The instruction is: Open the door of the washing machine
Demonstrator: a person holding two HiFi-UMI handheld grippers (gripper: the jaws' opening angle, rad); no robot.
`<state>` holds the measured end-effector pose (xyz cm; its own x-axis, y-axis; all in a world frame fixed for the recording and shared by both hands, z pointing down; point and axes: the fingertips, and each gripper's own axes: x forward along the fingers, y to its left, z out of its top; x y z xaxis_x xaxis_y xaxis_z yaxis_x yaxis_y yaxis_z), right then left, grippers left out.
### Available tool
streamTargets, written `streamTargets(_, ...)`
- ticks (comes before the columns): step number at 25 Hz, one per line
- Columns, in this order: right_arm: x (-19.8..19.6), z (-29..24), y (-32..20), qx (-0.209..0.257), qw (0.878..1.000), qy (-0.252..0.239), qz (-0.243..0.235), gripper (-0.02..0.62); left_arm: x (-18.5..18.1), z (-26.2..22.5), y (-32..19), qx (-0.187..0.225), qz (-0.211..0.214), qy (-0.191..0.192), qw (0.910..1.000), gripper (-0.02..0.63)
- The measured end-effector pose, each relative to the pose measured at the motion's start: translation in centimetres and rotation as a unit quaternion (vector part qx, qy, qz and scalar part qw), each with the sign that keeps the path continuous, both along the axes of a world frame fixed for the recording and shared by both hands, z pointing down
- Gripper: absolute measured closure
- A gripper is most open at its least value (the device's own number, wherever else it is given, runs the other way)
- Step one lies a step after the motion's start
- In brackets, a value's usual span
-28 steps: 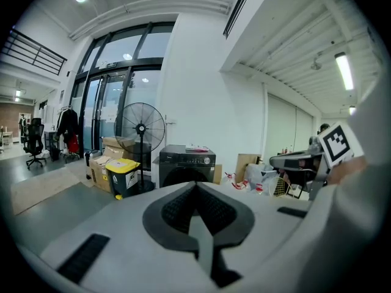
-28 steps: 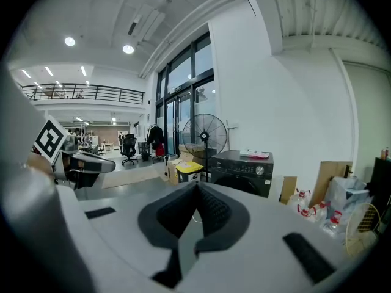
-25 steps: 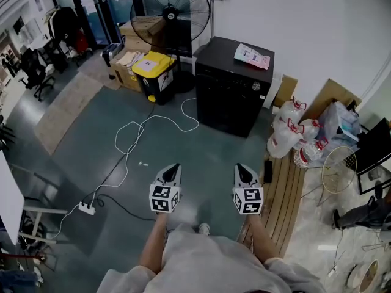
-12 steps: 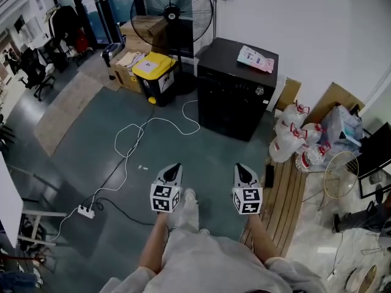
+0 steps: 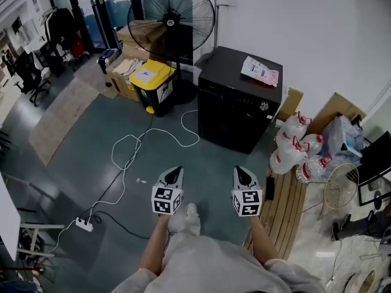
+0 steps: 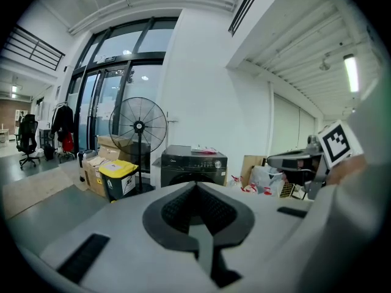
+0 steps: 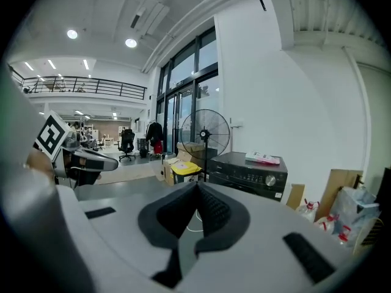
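The black washing machine [image 5: 235,105] stands against the white wall, a pink-and-white pack [image 5: 259,71] lying on its top. Its dark front faces me and the door looks closed. Both grippers are held out side by side over the grey floor, well short of the machine. The left gripper [image 5: 176,171] is shut with nothing in it, and so is the right gripper [image 5: 239,170]. The left gripper view has the machine [image 6: 193,162] just above the closed tips [image 6: 197,185]. In the right gripper view it [image 7: 247,174] sits right of the tips [image 7: 197,185].
A big floor fan [image 5: 171,17] stands left of the machine, with a yellow-lidded bin [image 5: 154,83] and cardboard boxes [image 5: 125,66] beside it. A white cable [image 5: 153,130] runs across the floor to a power strip [image 5: 84,224]. Water jugs [image 5: 293,140] and wooden boards [image 5: 284,200] lie at the right.
The person has walked toward the washing machine, which now sits lower and nearer in the head view. Both grippers keep the same shut pose in front of the body.
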<state>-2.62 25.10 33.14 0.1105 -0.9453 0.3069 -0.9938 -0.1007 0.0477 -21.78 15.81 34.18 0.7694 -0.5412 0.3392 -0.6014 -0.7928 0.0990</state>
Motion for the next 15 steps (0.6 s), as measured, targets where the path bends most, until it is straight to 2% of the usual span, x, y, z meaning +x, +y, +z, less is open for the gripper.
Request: streamTargets(15,2.4,-0.7,-14.7,-0.008,1.0,0.007,0.018,0.597,3.1,-0.6,-15.6,-0.003,0.023,0.007,0.9997,0.598)
